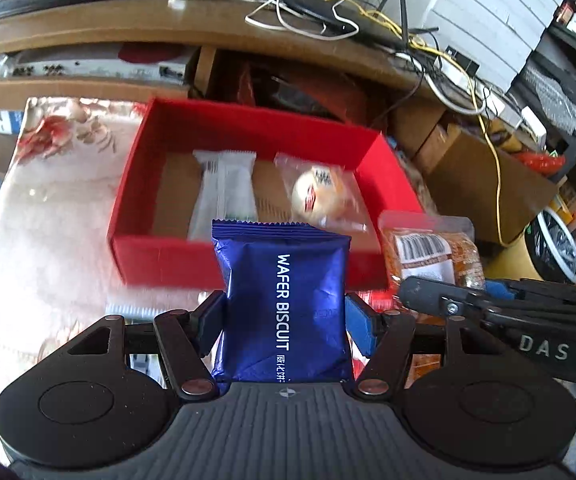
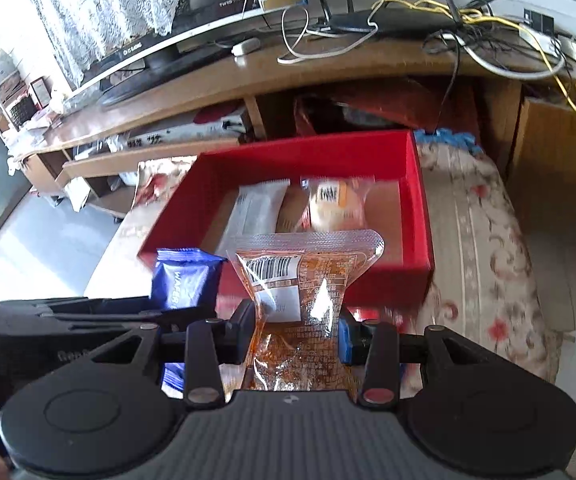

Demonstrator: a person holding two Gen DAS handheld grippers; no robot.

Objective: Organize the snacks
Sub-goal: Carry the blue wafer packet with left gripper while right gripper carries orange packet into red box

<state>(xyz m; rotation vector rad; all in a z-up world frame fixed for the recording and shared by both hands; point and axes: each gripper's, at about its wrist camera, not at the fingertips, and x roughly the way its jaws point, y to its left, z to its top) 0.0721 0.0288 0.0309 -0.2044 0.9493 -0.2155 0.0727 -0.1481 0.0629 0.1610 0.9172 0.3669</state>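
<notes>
Red box (image 1: 248, 128) ahead of fingers: two snacks inside. Left gripper (image 1: 284, 316) clamped on blue wafer packet (image 1: 284, 304), right gripper (image 2: 295, 334) on orange pouch (image 2: 299, 280); both pending.

"WAFER BISCUIT" on blue packet (image 1: 284, 304), "DAS" on right gripper (image 1: 543, 348)

red box (image 2: 419, 216) open on top, right end seemingly bare, white packet (image 2: 258, 210) and bun (image 2: 335, 208) filling left
</notes>
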